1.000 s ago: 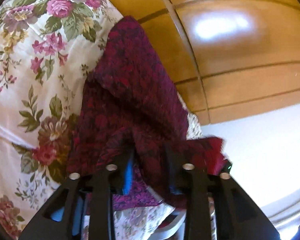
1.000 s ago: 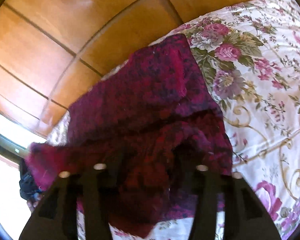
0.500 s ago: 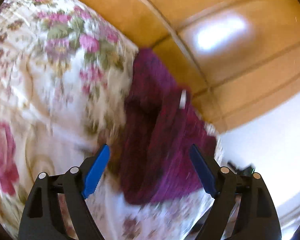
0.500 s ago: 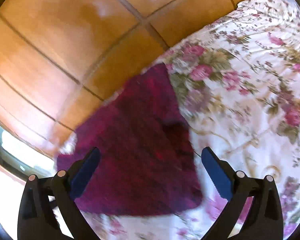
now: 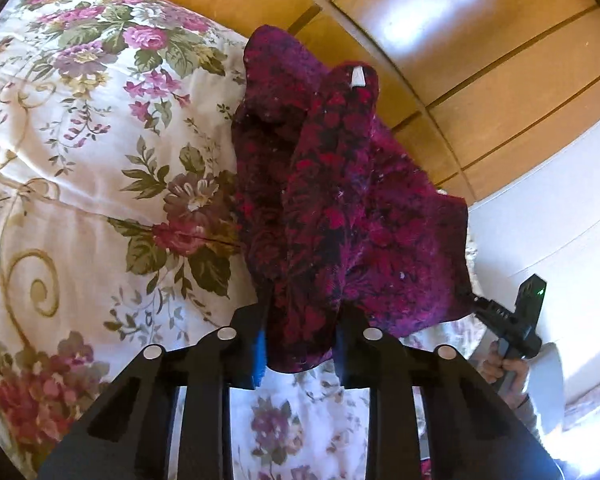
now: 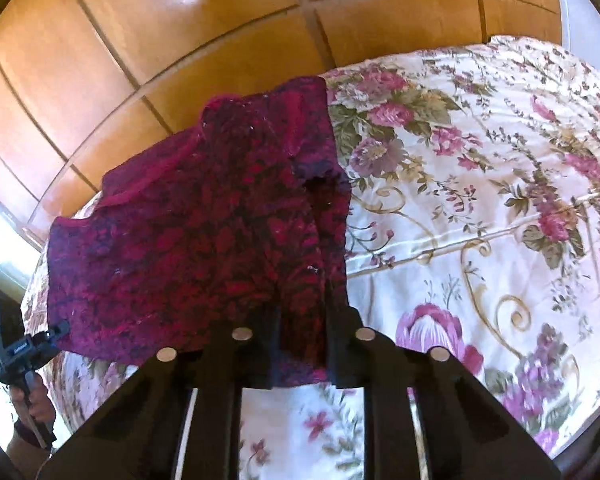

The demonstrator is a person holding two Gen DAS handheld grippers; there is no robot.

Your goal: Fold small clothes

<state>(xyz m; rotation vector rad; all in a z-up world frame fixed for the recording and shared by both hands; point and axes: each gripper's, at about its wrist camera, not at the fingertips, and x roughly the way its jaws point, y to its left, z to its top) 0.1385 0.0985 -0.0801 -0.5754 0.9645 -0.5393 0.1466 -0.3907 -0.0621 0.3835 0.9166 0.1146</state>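
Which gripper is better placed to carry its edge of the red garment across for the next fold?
Probably left: the left gripper pinches the bunched near edge of the red garment beside the open bedspread.

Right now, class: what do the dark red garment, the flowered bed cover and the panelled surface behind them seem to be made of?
Garment: probably fleece or brushed knit; its matte, fuzzy nap carries pale lint specks, and it drapes softly.
Bed cover: a woven, perhaps satiny cotton; smooth, printed with roses, faint sheen along its creases.
Panelled surface: wood or wood-look laminate with a glossy finish; warm orange, grooved joints, bright reflections.
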